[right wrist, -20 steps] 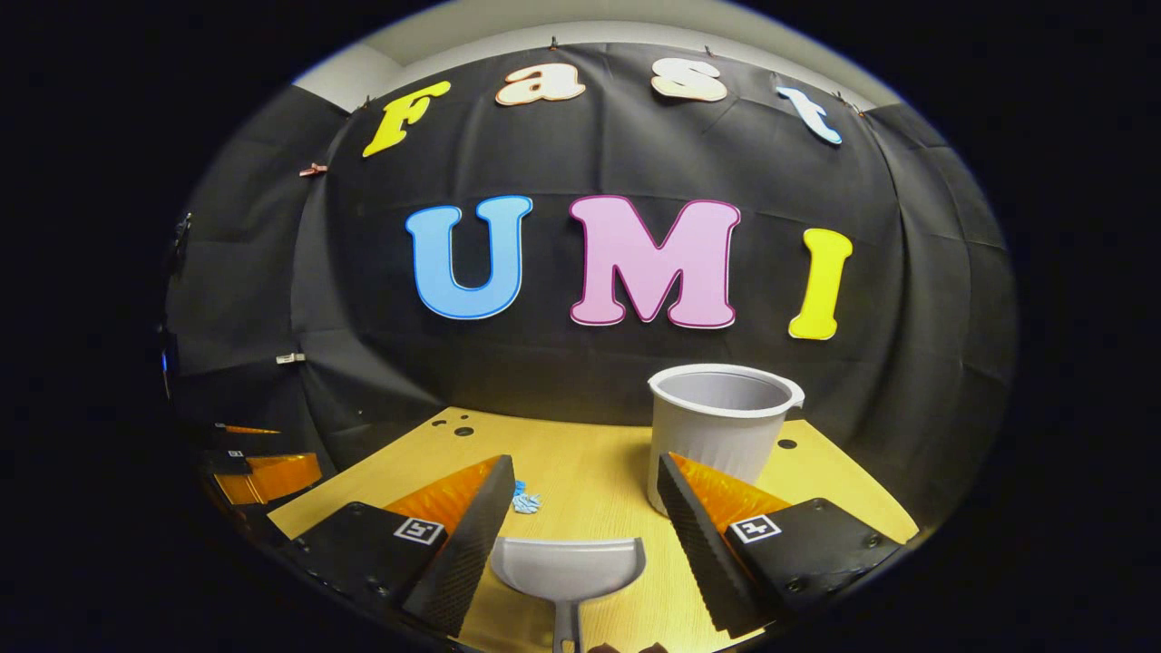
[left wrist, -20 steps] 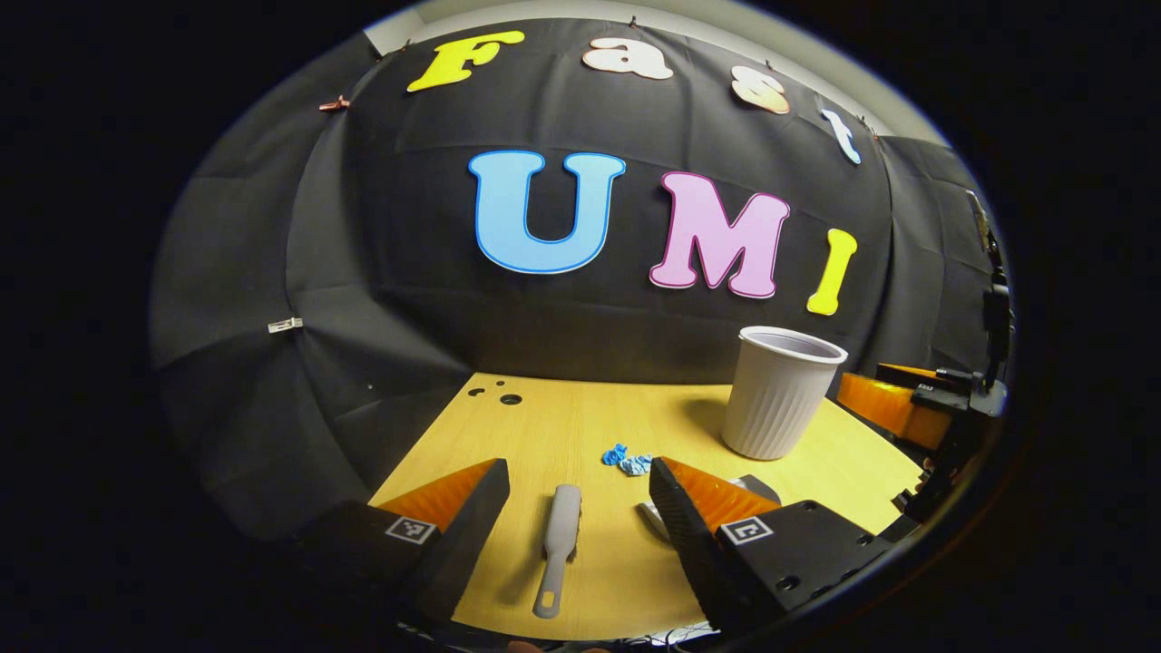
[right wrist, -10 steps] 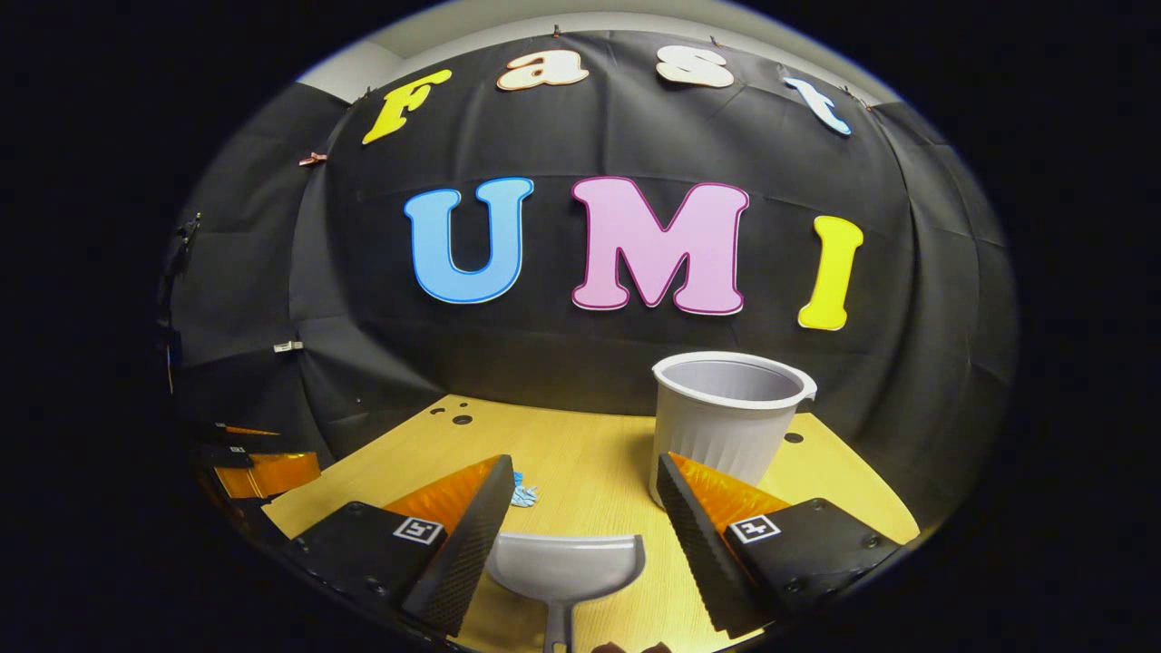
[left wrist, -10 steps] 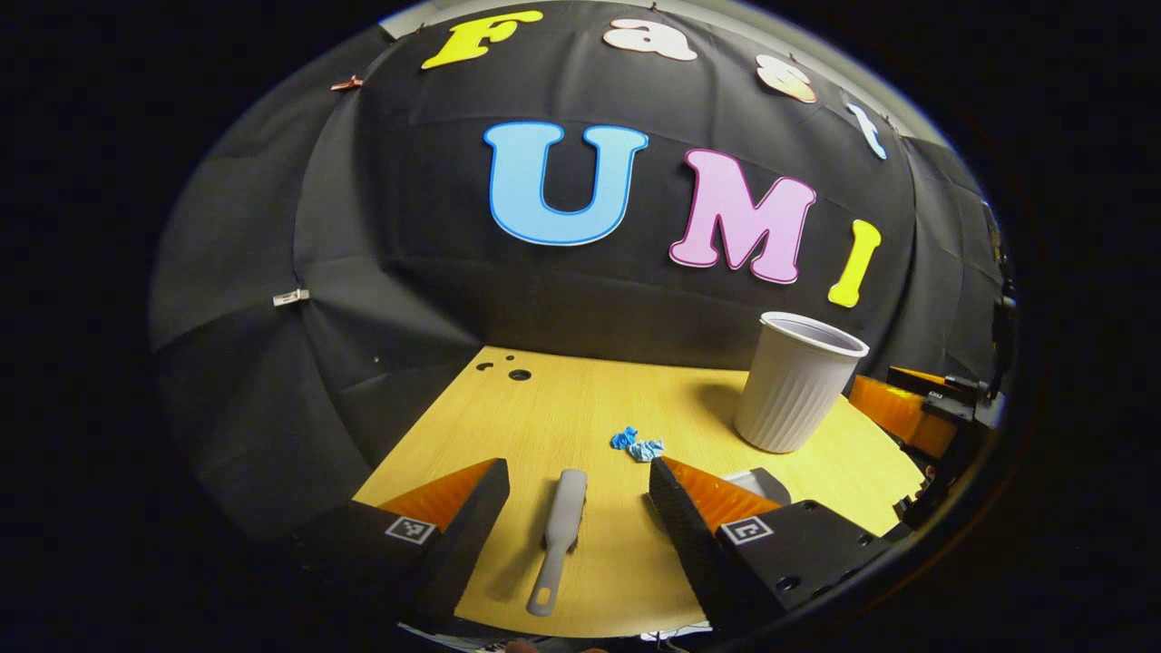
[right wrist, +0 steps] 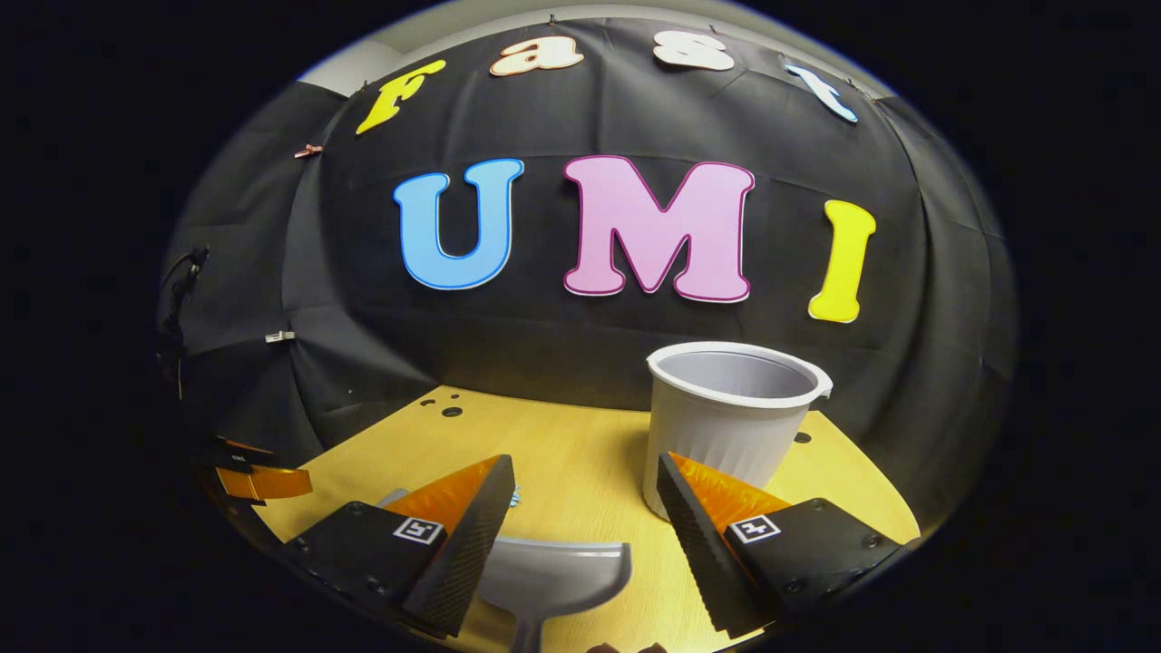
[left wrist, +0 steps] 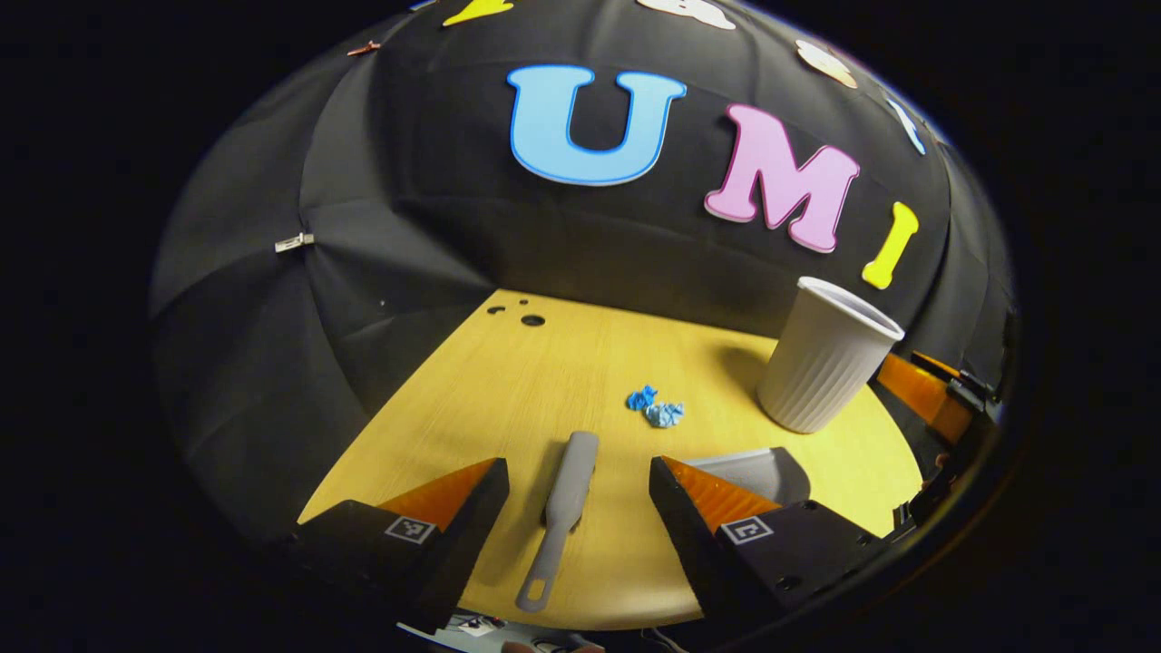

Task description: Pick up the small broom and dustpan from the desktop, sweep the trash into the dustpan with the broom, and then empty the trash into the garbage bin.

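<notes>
Your left gripper point(left wrist: 578, 472) is hanging wide open over the near edge of the desk point(left wrist: 508, 381), fingers spread and gripping nothing. Right between those fingers the broom point(left wrist: 560, 512) is lying flat on the wood: a slim grey plastic stick, rounded at the far end, narrowing to a handle with a small hanging hole at the end nearest you. Nothing is touching it yet.

Your right gripper point(right wrist: 585, 476) is gaping open too, holding nothing. The dustpan point(right wrist: 553, 573) is sitting low between its fingers, a smooth grey scoop with a curved back wall, its handle running down toward you. In the left gripper view the dustpan point(left wrist: 753, 464) is peeking out behind your right-hand finger.

Past the broom, the trash point(left wrist: 655, 407) is resting mid-desk: two small crumpled blue wads, touching each other, well apart from the broom tip.

Further right, the bin point(right wrist: 726, 417) is standing upright, a pale ribbed plastic tub with a rolled rim, tapering downward. In the left gripper view the bin point(left wrist: 825, 358) is standing beyond and right of the trash.

The desk is a smooth, yellow wood-grain top with a few dark holes at its far-left corner.
</notes>
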### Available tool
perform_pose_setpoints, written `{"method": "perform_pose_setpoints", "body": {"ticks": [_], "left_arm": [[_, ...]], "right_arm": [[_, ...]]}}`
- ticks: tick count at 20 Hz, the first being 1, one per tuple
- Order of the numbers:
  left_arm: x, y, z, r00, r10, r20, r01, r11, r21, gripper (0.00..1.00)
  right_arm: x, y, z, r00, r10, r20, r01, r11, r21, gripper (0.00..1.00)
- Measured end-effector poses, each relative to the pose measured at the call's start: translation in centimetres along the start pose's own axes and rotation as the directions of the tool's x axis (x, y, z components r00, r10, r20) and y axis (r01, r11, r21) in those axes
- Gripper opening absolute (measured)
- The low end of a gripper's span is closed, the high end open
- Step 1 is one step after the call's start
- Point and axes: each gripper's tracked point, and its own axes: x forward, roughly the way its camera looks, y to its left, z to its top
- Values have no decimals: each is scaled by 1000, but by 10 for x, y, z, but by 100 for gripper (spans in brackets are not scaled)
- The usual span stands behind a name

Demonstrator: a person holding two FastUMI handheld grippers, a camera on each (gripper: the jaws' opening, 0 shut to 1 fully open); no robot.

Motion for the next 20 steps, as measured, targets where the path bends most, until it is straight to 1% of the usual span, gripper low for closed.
{"method": "perform_pose_setpoints", "body": {"ticks": [3, 4, 8, 10, 11, 13, 16, 20], "left_arm": [[14, 6, -16, 996, 11, -89, -8, 999, 38, 98], [20, 5, -24, 992, 10, -128, -4, 999, 52, 98], [39, 4, -58, 960, -11, -280, 50, 990, 132, 99], [51, 4, -77, 933, -9, -359, 75, 982, 173, 96], [56, 5, -85, 917, -2, -398, 84, 979, 187, 98], [64, 14, -99, 885, 43, -463, 63, 975, 212, 98], [74, 21, -116, 835, 65, -547, 57, 978, 202, 97], [86, 22, -129, 777, 64, -626, 81, 976, 201, 97]], "right_arm": [[6, -2, -16, 999, 22, -46, -19, 998, 58, 98], [9, -5, -20, 998, 17, -63, -13, 997, 71, 98], [20, -11, -35, 995, 7, -102, 4, 995, 103, 98], [25, -14, -44, 992, -5, -128, 18, 994, 106, 99], [27, -15, -48, 990, -8, -139, 24, 993, 113, 99], [29, -17, -54, 987, -17, -162, 35, 993, 114, 99], [28, -19, -65, 979, -27, -202, 51, 992, 112, 99], [19, -11, -89, 958, -2, -288, 36, 993, 111, 99]]}}
